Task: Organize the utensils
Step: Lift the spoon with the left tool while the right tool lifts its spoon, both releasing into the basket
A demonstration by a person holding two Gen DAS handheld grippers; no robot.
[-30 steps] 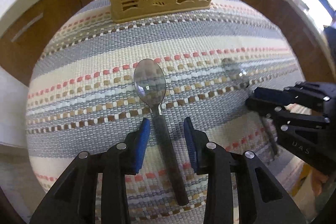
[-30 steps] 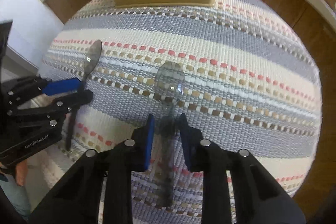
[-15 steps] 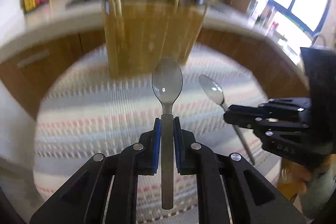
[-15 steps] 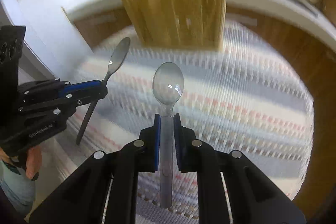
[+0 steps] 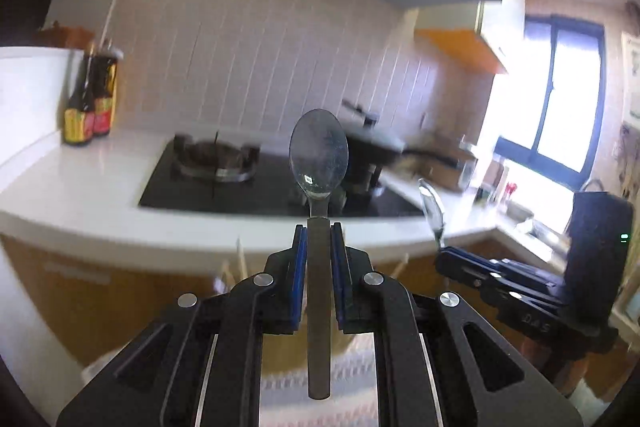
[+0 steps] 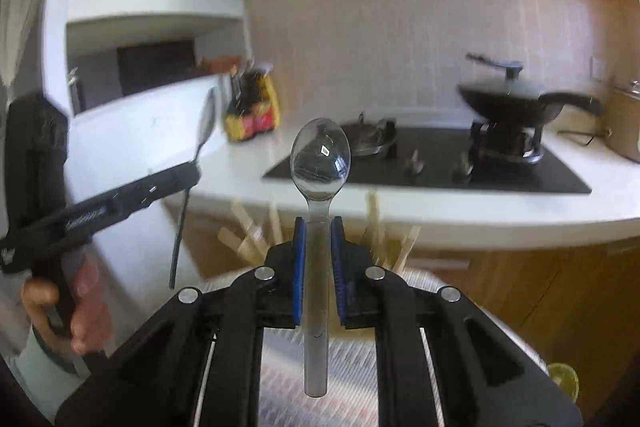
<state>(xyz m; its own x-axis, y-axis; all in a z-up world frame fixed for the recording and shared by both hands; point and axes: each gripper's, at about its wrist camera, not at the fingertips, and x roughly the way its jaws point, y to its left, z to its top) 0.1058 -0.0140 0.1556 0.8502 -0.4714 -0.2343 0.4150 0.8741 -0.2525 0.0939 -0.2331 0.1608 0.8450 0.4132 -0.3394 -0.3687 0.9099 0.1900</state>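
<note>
- Bench [image 5: 80, 187]: white top running along the tiled wall, wood-fronted cabinets beneath, seen in both wrist views.
- Black hob [image 6: 500, 171] set into the bench; a burner ring [image 5: 216, 159] shows on its left half.
- Lidded black wok [image 6: 508, 99] sits on the hob's right burner, handle pointing right.
- Striped woven mat [image 6: 280, 379] low in frame behind the claws, blurred.
- Pale chopsticks [image 6: 256, 239] stick up just behind the right claw; what holds them is hidden.
- Two dark sauce bottles [image 5: 90, 99] with yellow-red labels stand together on the bench left of the hob, near the wall.
- Left claw [image 5: 319, 247]: closed on the dark handle of a metal spoon [image 5: 319, 155]. Spoon is held off the mat, upright along the fingers, bowl topmost and facing the camera, handle end hanging below the blue pads [image 5: 299, 279].
- Right claw [image 6: 319, 243]: clamped on the handle of a clear plastic spoon [image 6: 320, 159], likewise raised, bowl up, the hob visible behind it.
- From the left view the right claw [image 5: 444, 259] is off to the right with its spoon tilted slightly left; from the right view the left claw [image 6: 188, 175] is off to the left, well apart, a hand [image 6: 76, 311] gripping its handle.
</note>
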